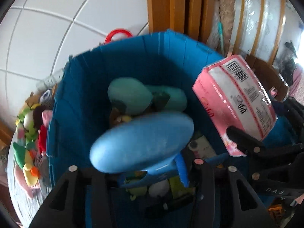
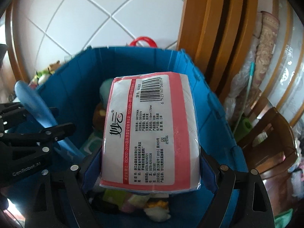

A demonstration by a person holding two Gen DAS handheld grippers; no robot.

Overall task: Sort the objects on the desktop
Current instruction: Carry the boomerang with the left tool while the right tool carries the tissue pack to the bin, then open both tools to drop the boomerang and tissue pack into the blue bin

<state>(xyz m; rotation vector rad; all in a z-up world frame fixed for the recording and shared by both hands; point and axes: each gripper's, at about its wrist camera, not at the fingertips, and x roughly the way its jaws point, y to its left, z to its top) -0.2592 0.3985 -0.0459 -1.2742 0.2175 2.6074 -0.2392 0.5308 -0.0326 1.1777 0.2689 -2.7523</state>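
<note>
A blue plastic bin (image 1: 79, 98) holds plush toys, with teal ones (image 1: 131, 95) at the back. My left gripper (image 1: 152, 168) is shut on a light blue plastic paddle-shaped object (image 1: 142, 142) and holds it over the bin. It also shows in the right wrist view (image 2: 32, 102) at the left. My right gripper (image 2: 150, 168) is shut on a pink and white tissue pack (image 2: 150, 129) and holds it over the bin (image 2: 209, 114). The pack (image 1: 239, 96) shows in the left wrist view at the right.
A pile of plush toys (image 1: 28, 144) lies on the table left of the bin. A red handle (image 1: 118, 35) stands behind the bin. A wooden door frame (image 2: 209, 28) and a white tiled wall (image 1: 57, 19) are behind. A wooden chair (image 2: 273, 140) stands at the right.
</note>
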